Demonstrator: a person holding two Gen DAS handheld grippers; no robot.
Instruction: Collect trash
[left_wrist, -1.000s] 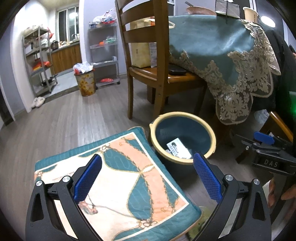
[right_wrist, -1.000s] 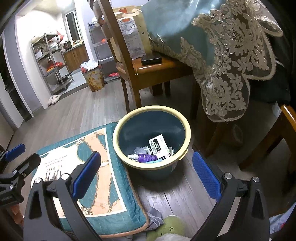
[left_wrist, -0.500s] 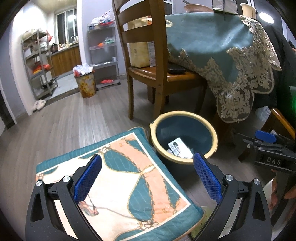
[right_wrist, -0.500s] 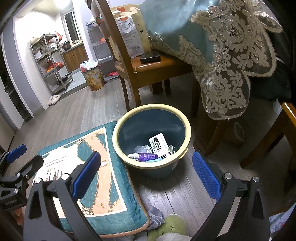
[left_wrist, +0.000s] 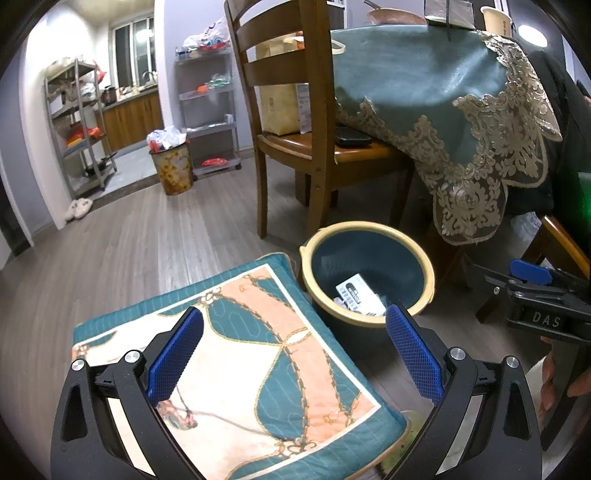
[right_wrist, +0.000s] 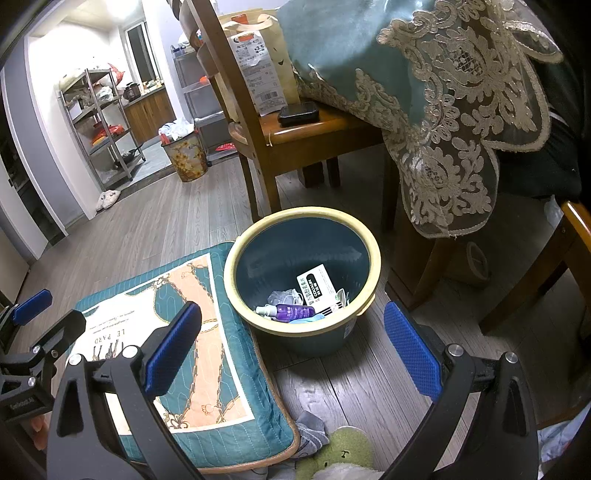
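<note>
A teal bin with a cream rim (left_wrist: 369, 227) (right_wrist: 303, 212) stands on the wood floor beside a patterned cushion. Inside it lie a white and black box (right_wrist: 319, 286) (left_wrist: 358, 295), a purple bottle (right_wrist: 291, 312) and crumpled plastic (right_wrist: 282, 297). My left gripper (left_wrist: 293, 349) hangs open over the cushion's near end, nothing between its blue pads. My right gripper (right_wrist: 291, 343) is open too, hovering in front of the bin with nothing held. Each gripper shows at the edge of the other's view.
The teal and peach cushion (left_wrist: 236, 343) (right_wrist: 184, 332) lies on the floor left of the bin. A wooden chair (left_wrist: 317, 147) and a table with a lace-edged teal cloth (left_wrist: 461, 110) stand behind it. A green plush toy (right_wrist: 340, 458) lies near. A floral bin (left_wrist: 171, 166) and shelves stand far back.
Both views have drifted slightly, the bin sitting a touch higher in frame now. Both grippers stay open and hold nothing.
</note>
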